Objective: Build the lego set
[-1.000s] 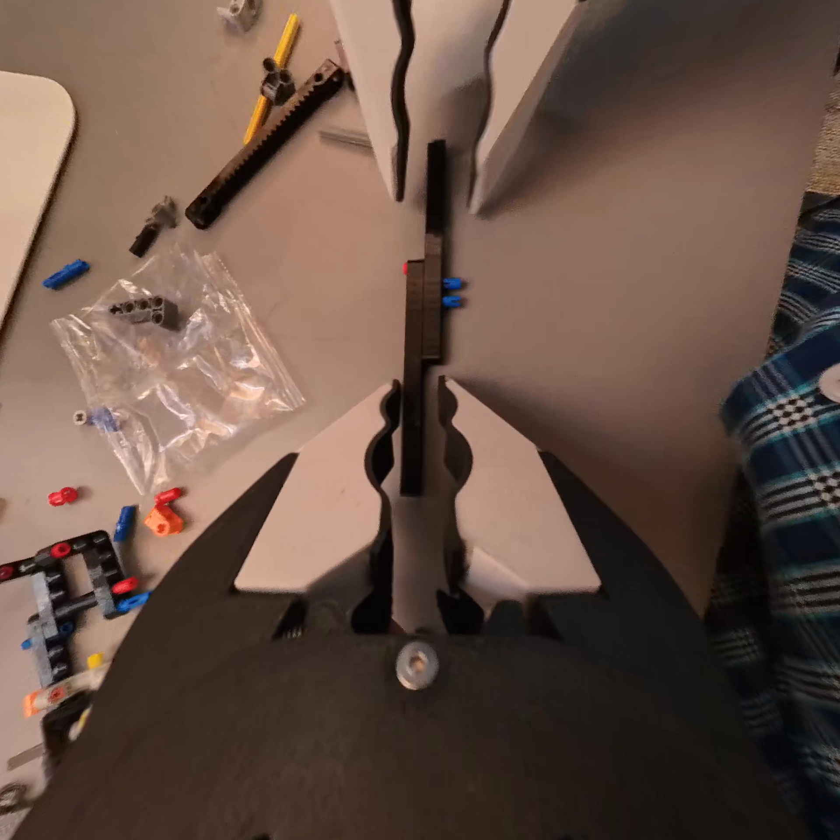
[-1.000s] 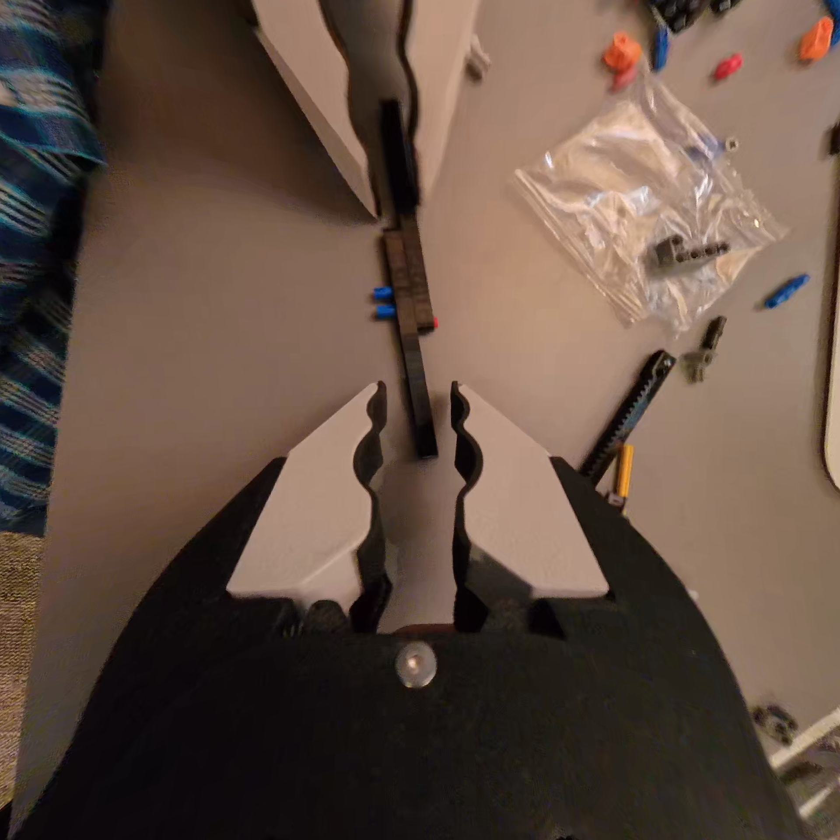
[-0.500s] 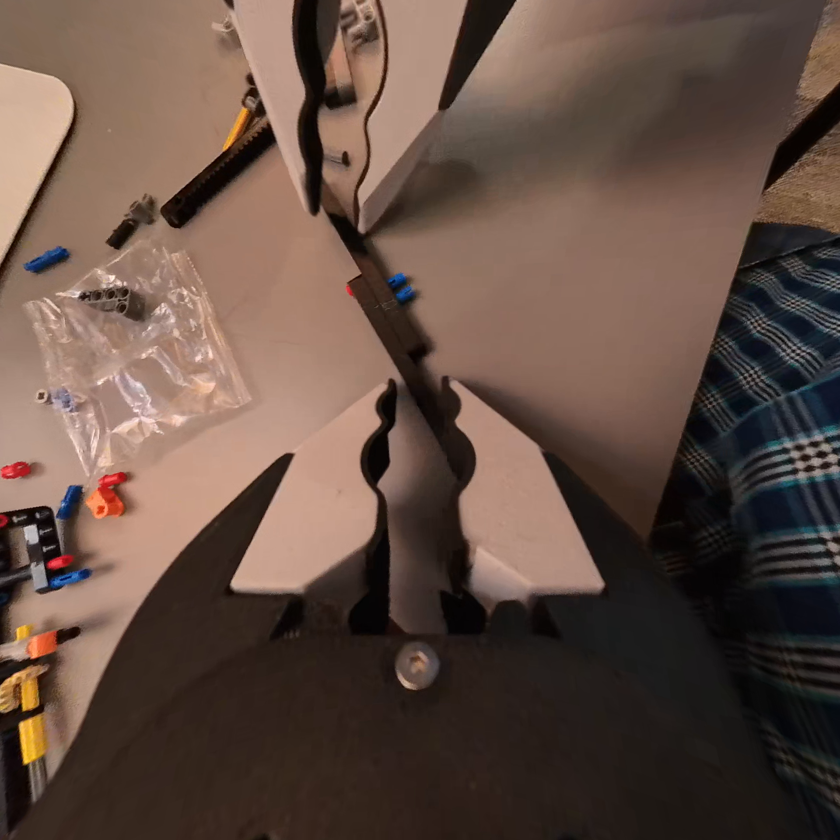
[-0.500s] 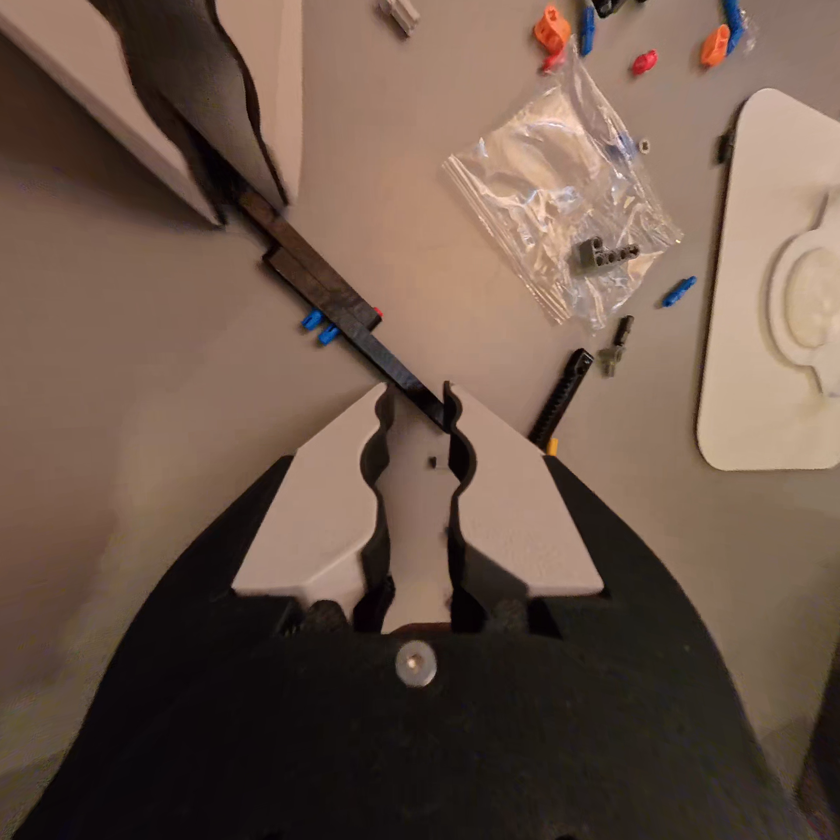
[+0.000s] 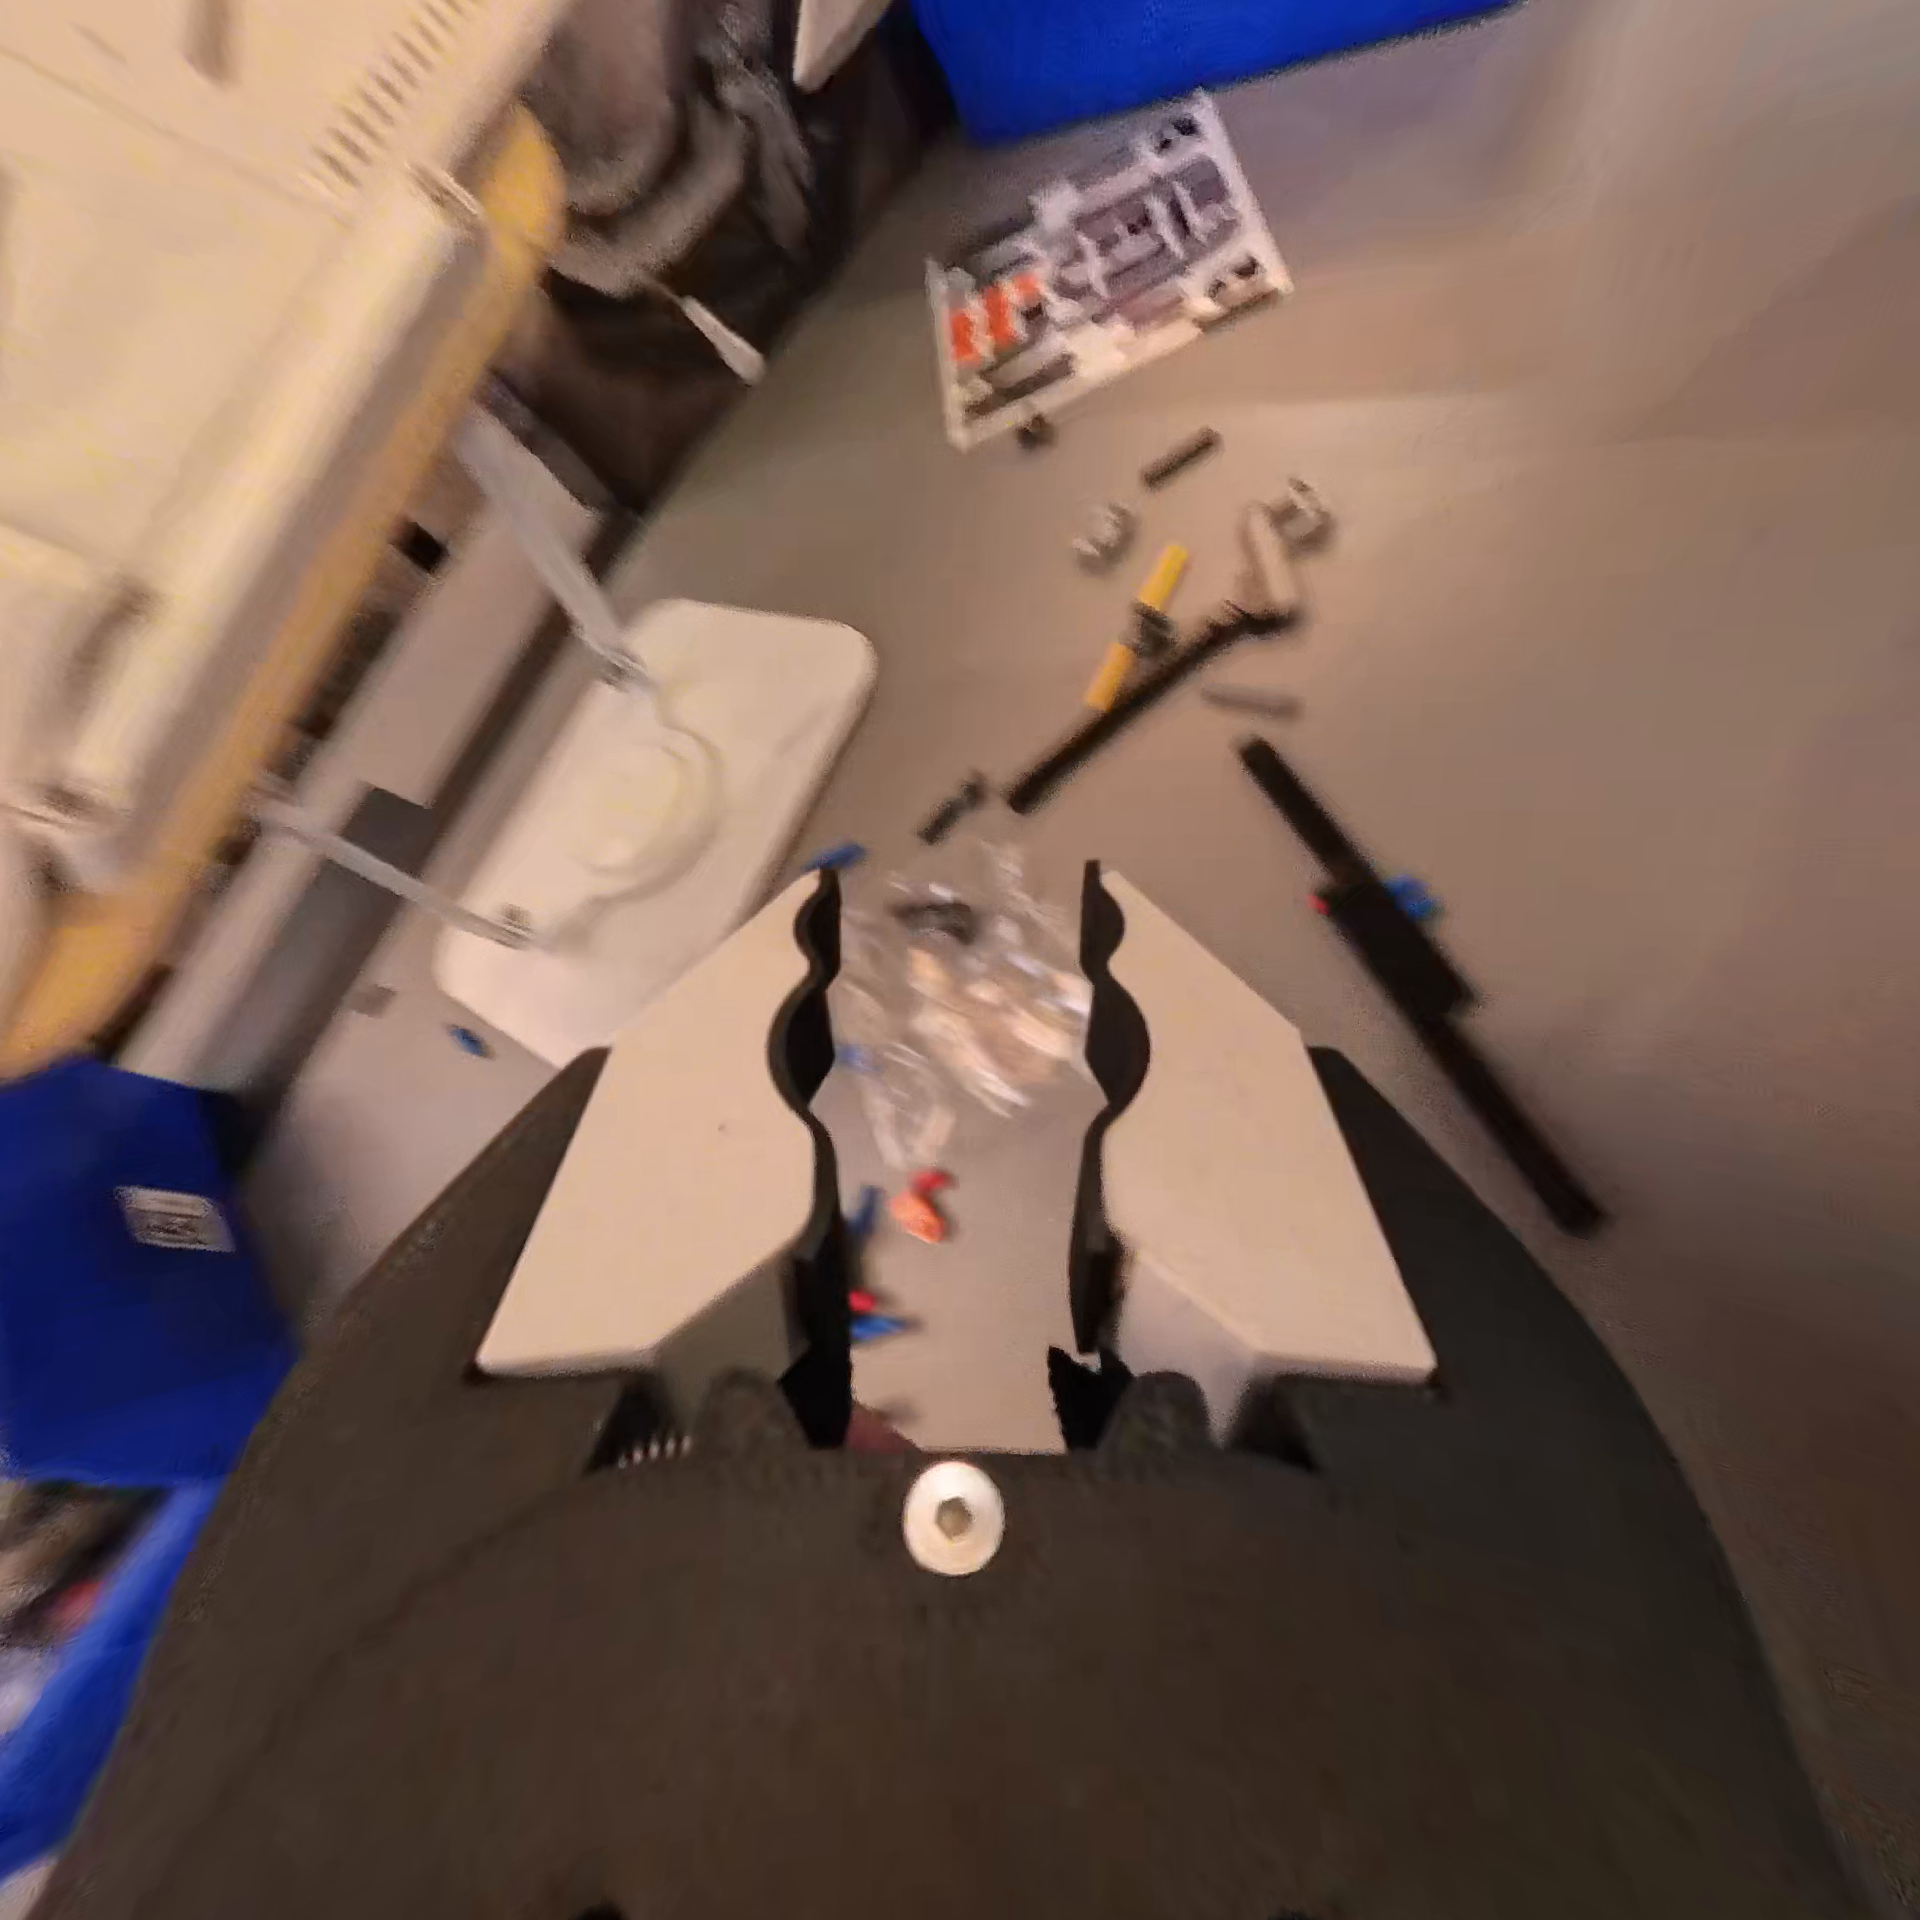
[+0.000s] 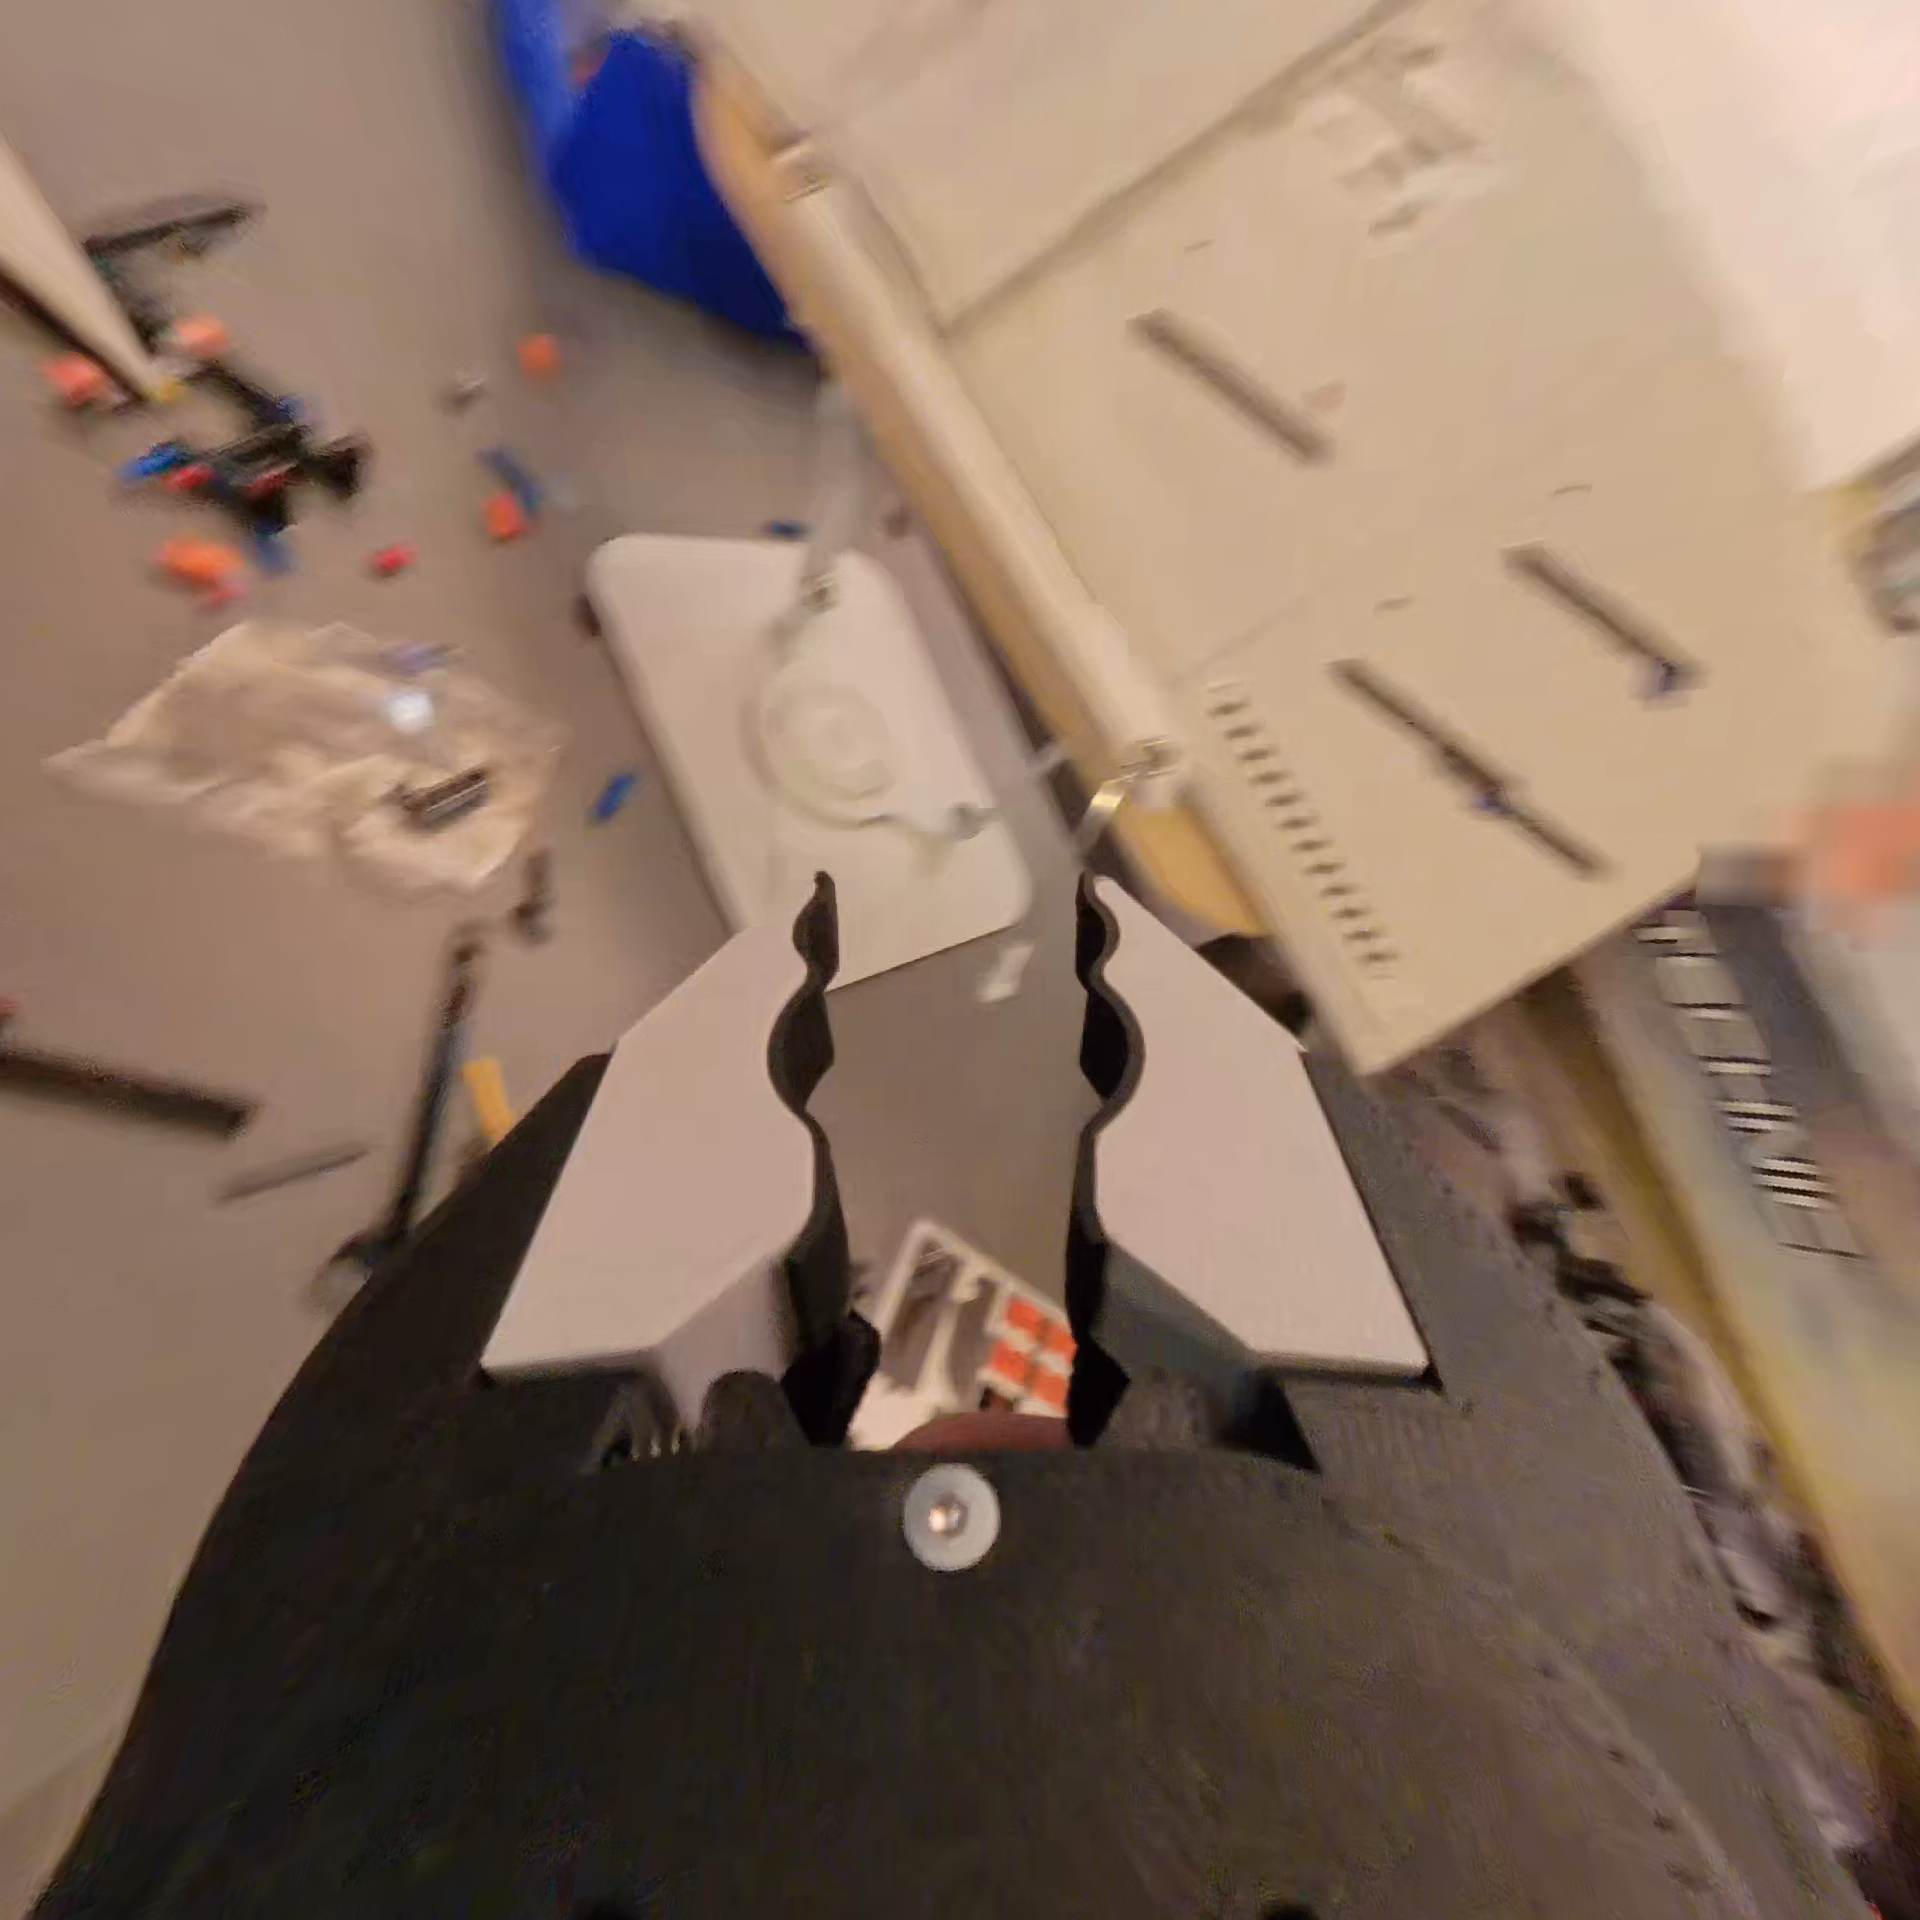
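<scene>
Grey table, strewn with loose parts; both views heavily motion-blurred.

Left gripper: jaws spread wide, nothing between them, held above the table and aimed at the parts field. Right gripper: jaws likewise wide and empty, aimed toward the table's far edge.

Blue bin at the left margin, bearing a white label too blurred to read.

White pad, flat on the table, left of the left jaws and ahead of the right ones.

Instruction sheet, far ahead in the left wrist view and directly below the right jaws in the right wrist view; shows printed part diagrams in orange, grey and black, with no legible text and no readable brand.

Clear plastic bag, crumpled, seen through the gap of the left jaws, a dark piece inside.

Black beam assembly, the likely workpiece: lies flat on the table, released, just right of the left gripper's right finger. Long axis runs diagonally, far end up-left and near end down-right, so crosses the jaw line rather than following it. Appears in the right wrist view only at the far left edge. Judged nearer the left gripper; calls for a rightward shift and a twist before any regrasp.

Blue pins, projecting from the beam's side near mid-length.
</scene>
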The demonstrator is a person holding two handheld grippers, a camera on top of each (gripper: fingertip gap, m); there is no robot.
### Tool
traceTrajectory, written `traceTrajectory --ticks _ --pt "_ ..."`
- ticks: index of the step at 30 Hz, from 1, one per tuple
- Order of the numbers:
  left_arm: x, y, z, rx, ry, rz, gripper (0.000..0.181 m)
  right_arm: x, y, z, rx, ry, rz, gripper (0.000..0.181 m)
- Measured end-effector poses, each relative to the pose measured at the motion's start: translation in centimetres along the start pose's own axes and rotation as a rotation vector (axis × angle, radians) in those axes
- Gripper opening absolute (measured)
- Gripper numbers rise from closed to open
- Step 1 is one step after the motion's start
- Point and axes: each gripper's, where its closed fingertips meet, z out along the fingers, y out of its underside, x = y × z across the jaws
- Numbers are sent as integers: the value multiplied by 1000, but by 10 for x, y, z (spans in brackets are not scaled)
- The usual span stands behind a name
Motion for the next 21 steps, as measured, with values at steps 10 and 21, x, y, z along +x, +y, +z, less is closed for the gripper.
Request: traceTrajectory --ticks 10,21 --pt "-162 -109 15 229 -313 204 42 174 -28 56 13 173 26 64" --pt "-220 -80 81 73 -316 231 48 213 -19 104 -50 69 22 82"
